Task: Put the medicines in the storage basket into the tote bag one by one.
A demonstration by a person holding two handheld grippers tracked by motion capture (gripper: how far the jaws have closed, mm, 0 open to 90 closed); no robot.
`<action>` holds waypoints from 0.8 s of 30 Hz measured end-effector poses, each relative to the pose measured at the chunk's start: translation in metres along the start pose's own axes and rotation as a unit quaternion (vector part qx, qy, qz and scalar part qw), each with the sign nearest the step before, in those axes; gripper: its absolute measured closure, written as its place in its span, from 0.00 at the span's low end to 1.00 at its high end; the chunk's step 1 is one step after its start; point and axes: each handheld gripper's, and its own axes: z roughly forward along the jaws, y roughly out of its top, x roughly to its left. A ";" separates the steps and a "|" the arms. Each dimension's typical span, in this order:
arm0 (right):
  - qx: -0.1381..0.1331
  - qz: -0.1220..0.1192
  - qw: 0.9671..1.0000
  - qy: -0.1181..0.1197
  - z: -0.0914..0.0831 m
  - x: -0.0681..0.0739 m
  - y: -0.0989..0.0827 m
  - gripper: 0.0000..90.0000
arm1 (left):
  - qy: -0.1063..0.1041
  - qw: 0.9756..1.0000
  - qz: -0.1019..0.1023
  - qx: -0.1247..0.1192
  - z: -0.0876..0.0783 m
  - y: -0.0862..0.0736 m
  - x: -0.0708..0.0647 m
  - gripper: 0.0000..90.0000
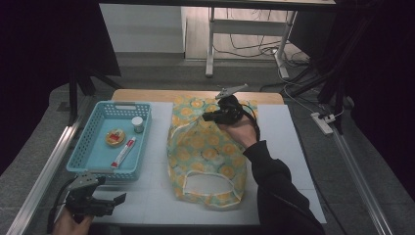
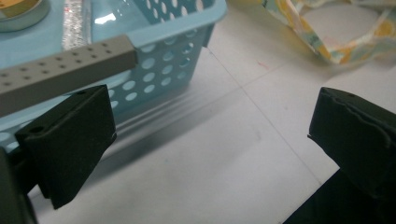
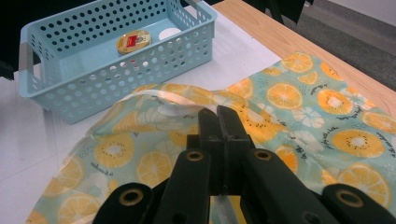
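1. Setting: a white-topped table with a wooden far edge stands in a dark room; a grey floor, cables and a white frame lie beyond it at 12 o'clock.
2. Cloth bag (citrus-slice print on pale green) lies flat at the table's centre, its oval handle opening toward 6 o'clock.
3. Blue basket, perforated and with grey handles, sits just beside the bag at its 9 o'clock, apart from it.
4. Basket contents: a round yellow tin, a small white-capped jar at the tin's 1 o'clock, and a red-and-white tube at the tin's 5 o'clock.
5. Right gripper is over the bag's far end, at 12 o'clock from the bag's centre; its jaws are pressed together on a raised fold of the fabric (a pale strip shows between them lower down).
6. Left gripper hovers at the table's 7 o'clock corner, just beside the basket's near wall; its jaws stand wide apart with nothing between them.
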 end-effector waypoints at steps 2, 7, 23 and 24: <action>0.000 0.000 1.000 0.000 -0.001 0.000 0.000 1.00 | -0.006 1.000 -0.014 -0.003 -0.002 0.002 0.002 0.01; -0.001 0.001 1.000 -0.001 -0.001 -0.001 -0.001 1.00 | -0.005 1.000 -0.011 -0.013 -0.006 0.009 0.006 0.01; -0.001 0.001 1.000 -0.001 -0.001 -0.001 -0.001 1.00 | -0.004 0.999 -0.025 -0.029 -0.006 0.035 0.025 0.01; -0.001 0.001 1.000 -0.001 -0.001 -0.001 -0.001 1.00 | -0.002 0.999 -0.024 -0.029 -0.006 0.037 0.026 0.00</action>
